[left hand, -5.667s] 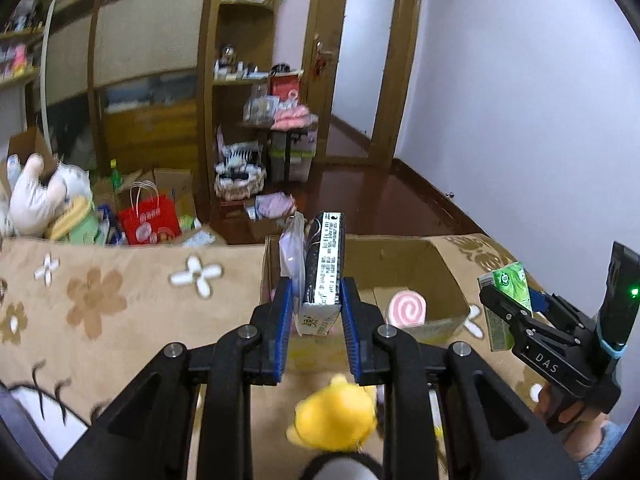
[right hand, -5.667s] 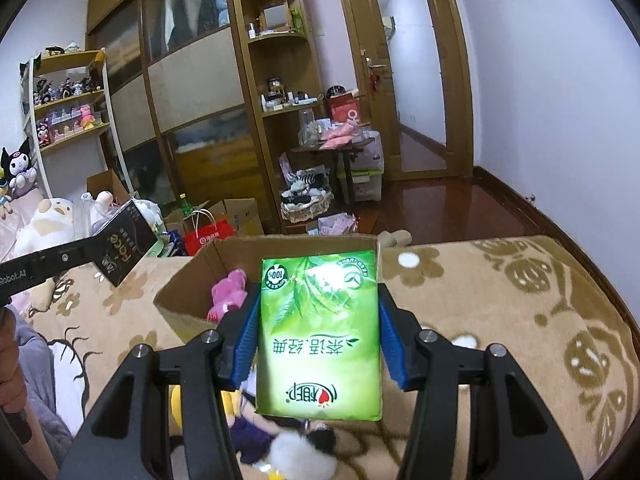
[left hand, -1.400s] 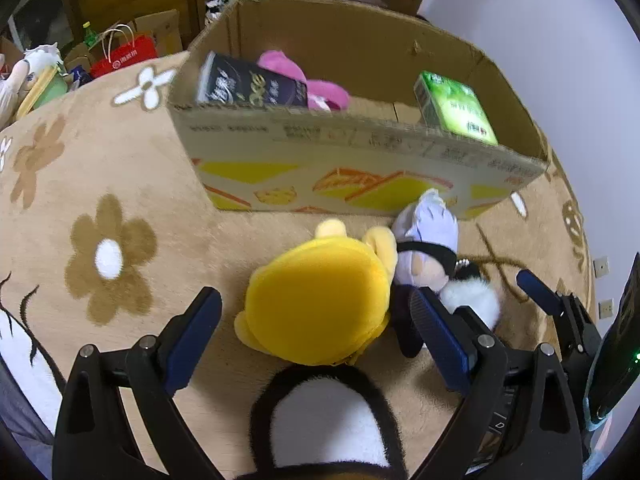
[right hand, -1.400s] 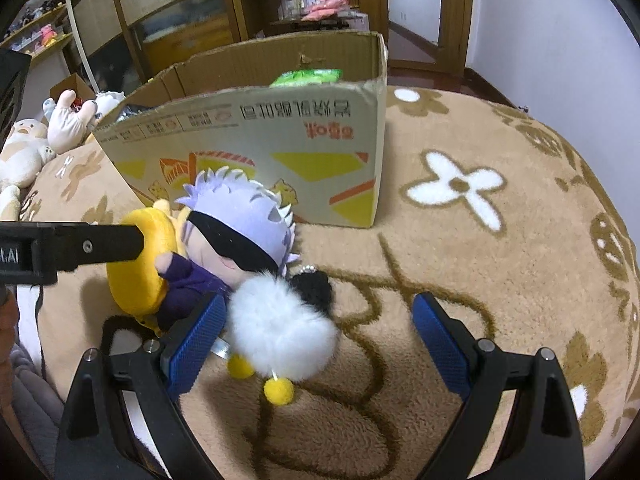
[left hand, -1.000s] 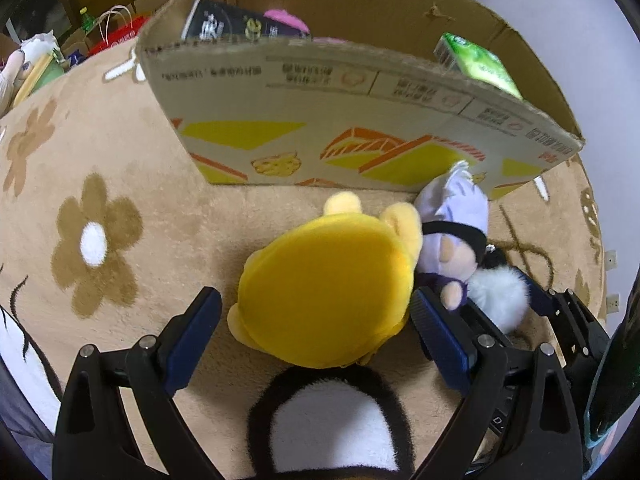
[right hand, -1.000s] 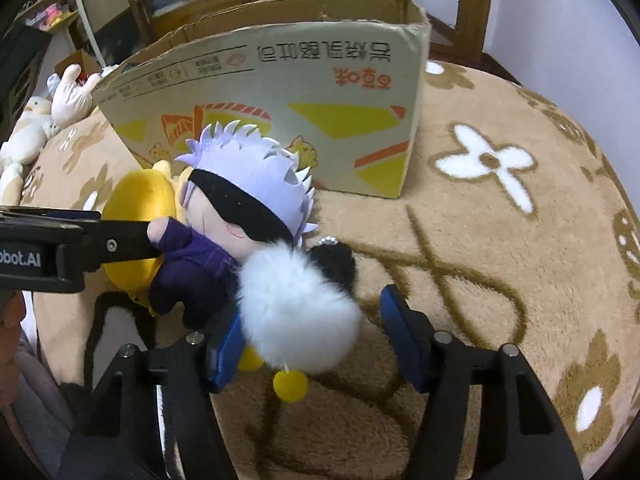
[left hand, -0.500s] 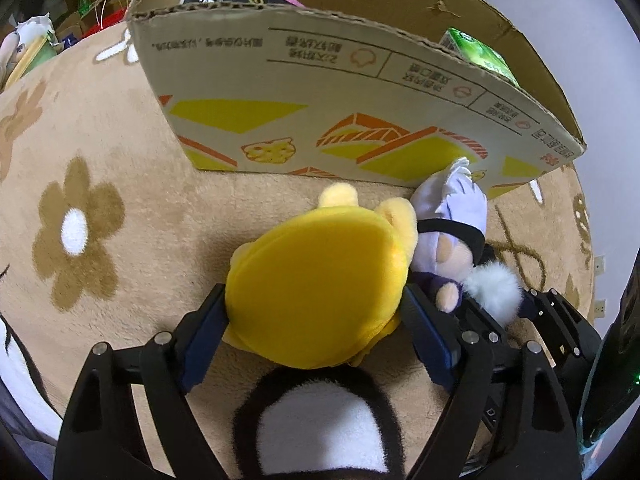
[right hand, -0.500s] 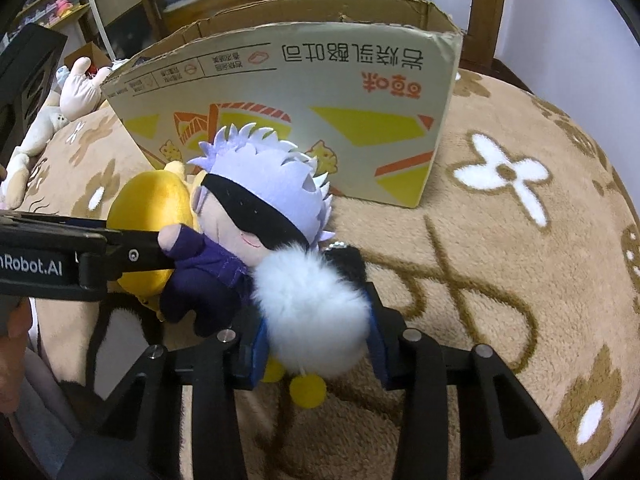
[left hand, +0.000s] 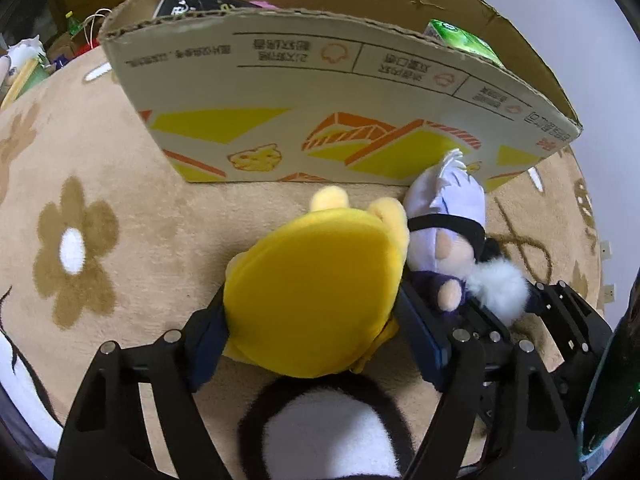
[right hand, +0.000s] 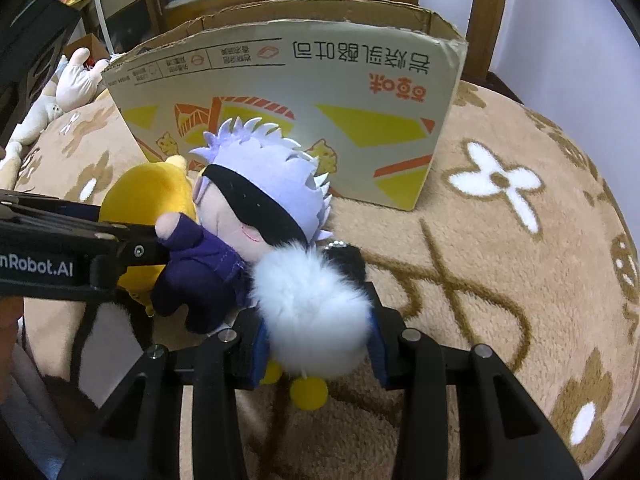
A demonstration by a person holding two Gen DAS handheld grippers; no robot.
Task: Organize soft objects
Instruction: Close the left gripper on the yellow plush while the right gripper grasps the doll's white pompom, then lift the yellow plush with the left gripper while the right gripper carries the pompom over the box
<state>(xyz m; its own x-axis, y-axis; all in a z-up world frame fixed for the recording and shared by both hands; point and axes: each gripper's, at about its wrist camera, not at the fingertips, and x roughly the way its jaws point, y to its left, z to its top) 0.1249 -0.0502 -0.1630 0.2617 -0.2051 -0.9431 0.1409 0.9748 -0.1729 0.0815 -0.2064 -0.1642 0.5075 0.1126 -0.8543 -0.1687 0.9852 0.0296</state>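
Both pairs of fingers have just been closing since a moment ago, when they stood wide around the toys; now each has something between its pads.

From big to small: the cardboard box (left hand: 320, 92) stands on the flowered blanket (left hand: 100, 152), already holding a dark packet (left hand: 188, 2) and a green tissue pack (left hand: 460, 40). Right in front of its printed wall lie the toys, touching one another.

The yellow plush (left hand: 316, 296) is the bulkiest, and the left gripper (left hand: 316, 340) has its blue pads pressed into both flanks, so the stuffing bulges over them. It looks light and squashy; a hold across the middle of the body seems soundest, since an ear would just stretch.

Beside it lies the purple-haired doll (right hand: 256, 192), blindfolded and dressed in dark purple, not held by anything.

Smallest is the white fur pompom (right hand: 312, 312), pinched tight by the right gripper (right hand: 316, 344). It will crush to almost nothing, and the fur looks slippery, so I would guess it could slide out. Whether it is tied to the doll I cannot tell.
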